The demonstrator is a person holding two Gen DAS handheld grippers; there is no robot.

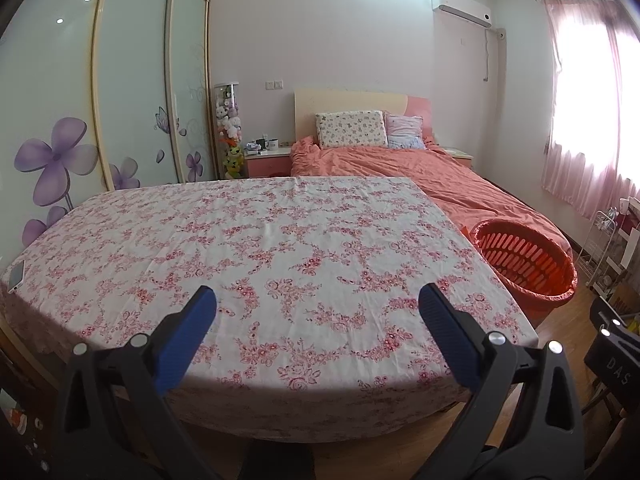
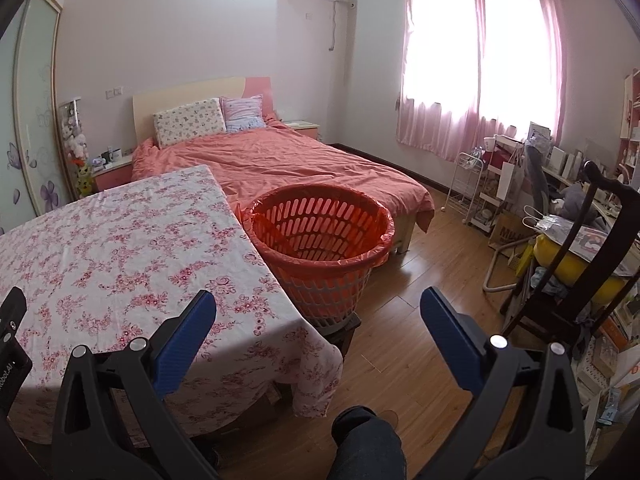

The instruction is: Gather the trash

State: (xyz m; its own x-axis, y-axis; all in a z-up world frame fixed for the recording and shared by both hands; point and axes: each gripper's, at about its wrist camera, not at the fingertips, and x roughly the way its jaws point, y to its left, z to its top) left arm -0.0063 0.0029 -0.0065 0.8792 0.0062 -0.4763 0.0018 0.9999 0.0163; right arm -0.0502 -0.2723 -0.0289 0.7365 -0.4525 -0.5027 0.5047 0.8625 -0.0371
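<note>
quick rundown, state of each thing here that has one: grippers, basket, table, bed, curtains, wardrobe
left gripper: open, holding nothing
right gripper: open, holding nothing
orange basket: upright beside the table, lined with a red bag, looks empty
table: covered by a floral cloth
phone: lying flat at the table's left edge
bed: made, two pillows at the head
curtains: drawn shut
wardrobe doors: closed

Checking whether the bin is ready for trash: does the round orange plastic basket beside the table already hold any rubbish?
No, the round orange plastic basket with its orange liner shows only bare slatted walls inside in the right wrist view.
</note>
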